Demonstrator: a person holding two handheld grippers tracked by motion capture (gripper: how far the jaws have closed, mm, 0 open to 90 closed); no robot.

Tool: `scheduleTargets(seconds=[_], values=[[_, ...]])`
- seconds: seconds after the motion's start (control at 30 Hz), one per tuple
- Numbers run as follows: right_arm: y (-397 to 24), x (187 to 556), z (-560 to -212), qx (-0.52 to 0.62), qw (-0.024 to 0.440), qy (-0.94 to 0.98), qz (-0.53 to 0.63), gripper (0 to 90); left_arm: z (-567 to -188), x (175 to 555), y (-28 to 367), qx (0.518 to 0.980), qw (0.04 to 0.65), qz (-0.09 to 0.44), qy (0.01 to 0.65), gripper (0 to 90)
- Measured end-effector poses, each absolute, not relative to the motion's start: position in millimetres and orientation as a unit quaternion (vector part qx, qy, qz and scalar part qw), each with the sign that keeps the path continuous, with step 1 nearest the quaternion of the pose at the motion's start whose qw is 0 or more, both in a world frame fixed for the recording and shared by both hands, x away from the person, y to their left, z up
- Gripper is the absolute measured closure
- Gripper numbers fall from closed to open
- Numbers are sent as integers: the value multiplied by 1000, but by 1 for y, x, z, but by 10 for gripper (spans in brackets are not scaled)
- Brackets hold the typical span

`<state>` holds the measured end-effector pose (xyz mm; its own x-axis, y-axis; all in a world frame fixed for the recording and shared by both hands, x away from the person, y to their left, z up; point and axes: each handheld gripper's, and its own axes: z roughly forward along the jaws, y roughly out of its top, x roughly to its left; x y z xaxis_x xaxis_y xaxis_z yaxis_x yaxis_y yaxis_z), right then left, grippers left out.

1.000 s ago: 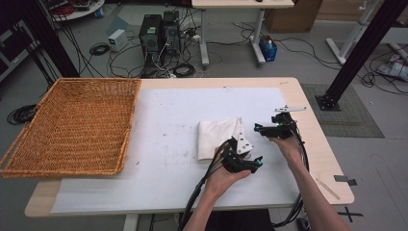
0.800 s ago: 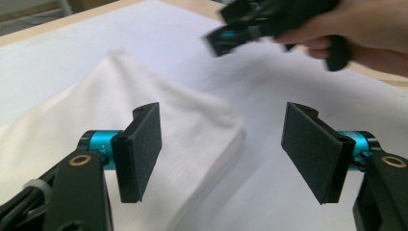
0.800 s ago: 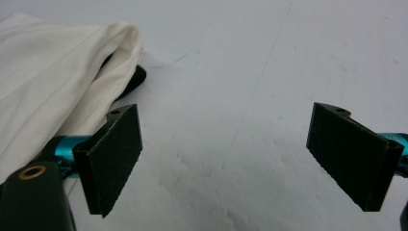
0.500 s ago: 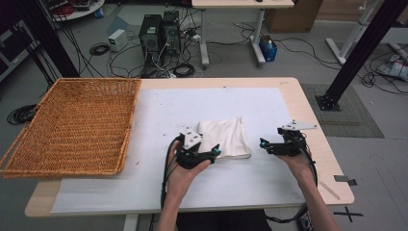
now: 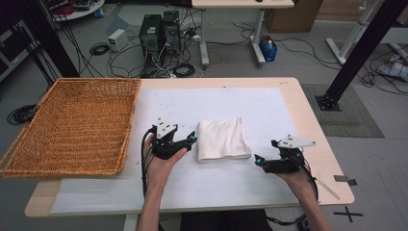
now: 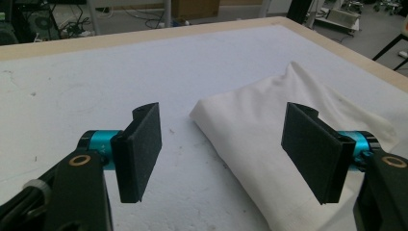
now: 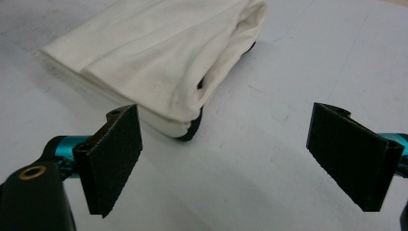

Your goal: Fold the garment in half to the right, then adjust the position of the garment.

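the high view looks down from above; both gripper views sit low, sharing the folded cloth [image 5: 222, 139] close up.

A white cloth [image 5: 222, 138] lies folded into a thick, roughly square packet on the pale sheet [image 5: 250, 103] that covers the bench — flat, near the middle, a little toward the person's side. Its layers stack loosely, with soft creases across the top [image 6: 269, 120]. At one corner [image 7: 192, 126] the folded edges bulge open, and a dark edge — lining or shadow, hard to tell — shows beneath them.
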<state>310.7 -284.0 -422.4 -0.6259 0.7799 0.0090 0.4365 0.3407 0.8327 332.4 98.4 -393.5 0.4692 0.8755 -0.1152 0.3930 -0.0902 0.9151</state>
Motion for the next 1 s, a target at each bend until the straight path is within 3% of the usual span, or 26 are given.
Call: scheduleTargets(seconds=[0.53,1.0], values=[[-286,295,-433,404,189,785,429,122,-378,411,100,702,497,205,466,308],[-293,287,-435,422,193,783,415,122,-427,451,64,748,436,141,480,340]])
